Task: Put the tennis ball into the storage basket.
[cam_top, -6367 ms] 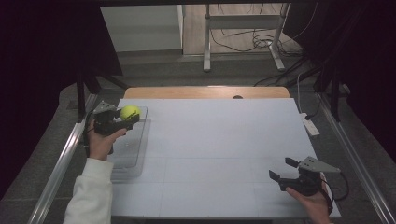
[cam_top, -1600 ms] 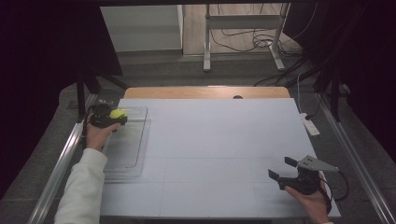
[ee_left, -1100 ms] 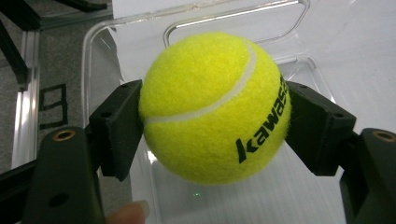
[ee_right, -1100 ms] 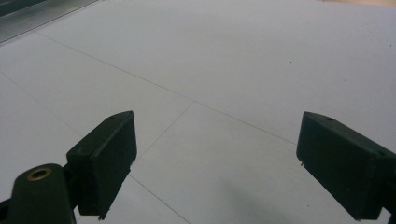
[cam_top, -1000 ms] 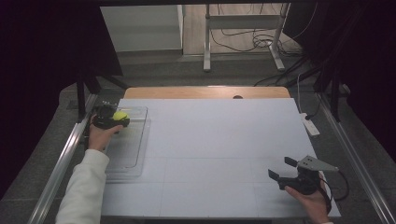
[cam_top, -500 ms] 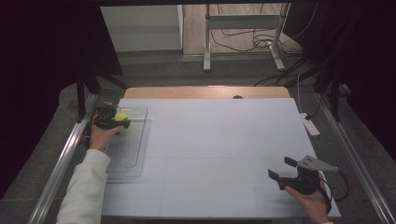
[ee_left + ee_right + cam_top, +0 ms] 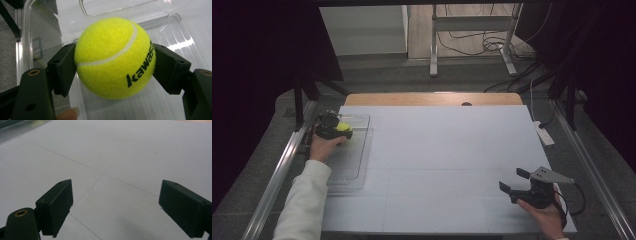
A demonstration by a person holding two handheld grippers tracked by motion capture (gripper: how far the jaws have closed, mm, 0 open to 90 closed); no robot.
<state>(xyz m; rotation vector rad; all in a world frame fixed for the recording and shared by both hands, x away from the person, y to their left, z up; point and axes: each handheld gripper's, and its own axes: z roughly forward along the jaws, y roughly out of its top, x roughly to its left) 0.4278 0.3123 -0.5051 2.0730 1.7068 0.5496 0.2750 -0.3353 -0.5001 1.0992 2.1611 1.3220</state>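
The left gripper (image 7: 113,65) is clamped on a yellow tennis ball (image 7: 115,56), one black pad pressing each flank, so the ball sits squarely between the jaws with its widest part on the line from pad to pad. In the high view the same gripper (image 7: 333,127) holds the ball (image 7: 343,127) over the far end of a clear plastic tray (image 7: 357,165) at the left edge of the white table (image 7: 447,150).

The relation that matters for the next move is vertical: the tray's ribbed floor (image 7: 140,105) lies directly beyond and below the ball, past the jaw tips, and whether the ball already touches it cannot be told. A ball has no long axis, so its orientation hardly matters; once freed it would likely roll along the ribs.

The right gripper (image 7: 113,207) rests well apart at the near right corner (image 7: 524,187), jaws spread wide with nothing but bare table between them. The left hand is plainly the nearer one.
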